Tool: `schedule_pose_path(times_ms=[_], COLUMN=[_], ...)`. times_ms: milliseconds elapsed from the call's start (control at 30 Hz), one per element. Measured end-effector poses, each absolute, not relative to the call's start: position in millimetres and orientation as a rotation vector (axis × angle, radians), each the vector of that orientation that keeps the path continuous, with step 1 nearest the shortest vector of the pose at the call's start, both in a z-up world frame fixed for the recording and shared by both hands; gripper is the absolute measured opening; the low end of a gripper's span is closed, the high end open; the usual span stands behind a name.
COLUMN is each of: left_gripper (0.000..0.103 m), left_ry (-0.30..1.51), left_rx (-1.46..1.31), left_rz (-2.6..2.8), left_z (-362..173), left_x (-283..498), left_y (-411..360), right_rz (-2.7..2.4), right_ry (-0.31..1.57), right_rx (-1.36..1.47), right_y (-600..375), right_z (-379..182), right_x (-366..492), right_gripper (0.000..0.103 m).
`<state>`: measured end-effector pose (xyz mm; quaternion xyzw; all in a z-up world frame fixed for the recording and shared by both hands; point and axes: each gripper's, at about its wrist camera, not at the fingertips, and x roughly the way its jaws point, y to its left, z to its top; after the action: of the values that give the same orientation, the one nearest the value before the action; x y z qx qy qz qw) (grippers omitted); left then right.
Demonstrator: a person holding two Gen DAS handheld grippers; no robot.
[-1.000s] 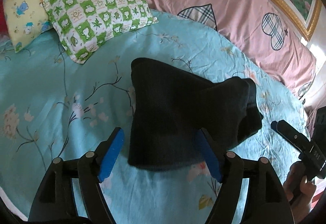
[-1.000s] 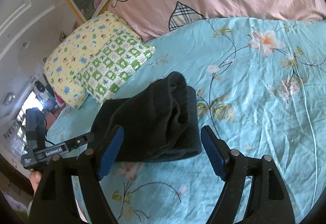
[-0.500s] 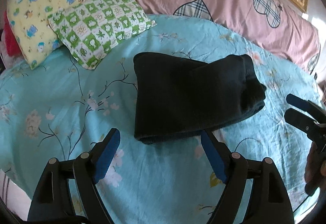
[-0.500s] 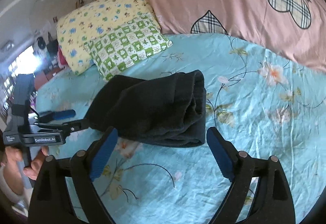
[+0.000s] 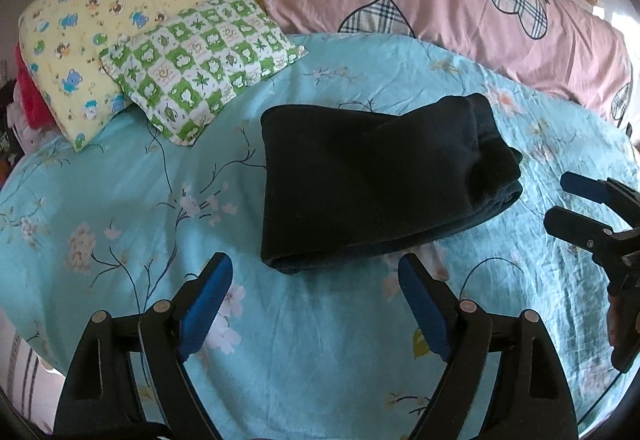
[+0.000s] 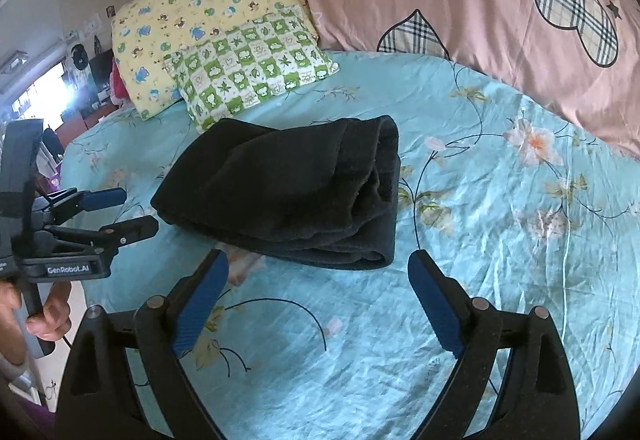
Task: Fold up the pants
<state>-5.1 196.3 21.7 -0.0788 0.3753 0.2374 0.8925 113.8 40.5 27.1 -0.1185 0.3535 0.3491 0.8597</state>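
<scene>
The black pants (image 5: 360, 180) lie folded into a thick, roughly square bundle on the turquoise flowered sheet (image 5: 120, 200); the layered edges face right. My left gripper (image 5: 314, 266) hovers just short of the bundle's near edge. Its jaws are opening and nothing is between the blue pads. In the right wrist view the pants (image 6: 280, 192) sit just ahead of my right gripper (image 6: 318, 260), which stands open and holds nothing. Each gripper also shows in the other's view: the right gripper (image 5: 560, 198) to the bundle's right, the left gripper (image 6: 136, 210) to its left, held by a hand (image 6: 44, 316).
A green checked pillow (image 5: 200, 60) leans on a yellow cartoon pillow (image 5: 112, 20) at the back left. A pink quilt with plaid hearts (image 5: 440, 0) runs along the back. The bed's edge falls away at the lower left (image 5: 24, 352).
Both grippers have pulled back off the pants and opened wider. The bundle, raised and draped a second ago, now rests flat on the sheet. Both views have rolled level.
</scene>
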Motion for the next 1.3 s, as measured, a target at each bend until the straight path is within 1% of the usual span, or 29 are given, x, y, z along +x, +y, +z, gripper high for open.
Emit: schedule_pose_path(times_ms=[1300], left_gripper=[0.087], left_ry=[0.772], left_rx=[-0.125], left_rz=[0.515], left_z=[24], left_x=[4], left_y=[202], right_rz=[0.751], right_ry=[0.744], right_rx=[-0.3], right_y=[63], right_z=[21], right_x=[122], right_gripper=[0.092])
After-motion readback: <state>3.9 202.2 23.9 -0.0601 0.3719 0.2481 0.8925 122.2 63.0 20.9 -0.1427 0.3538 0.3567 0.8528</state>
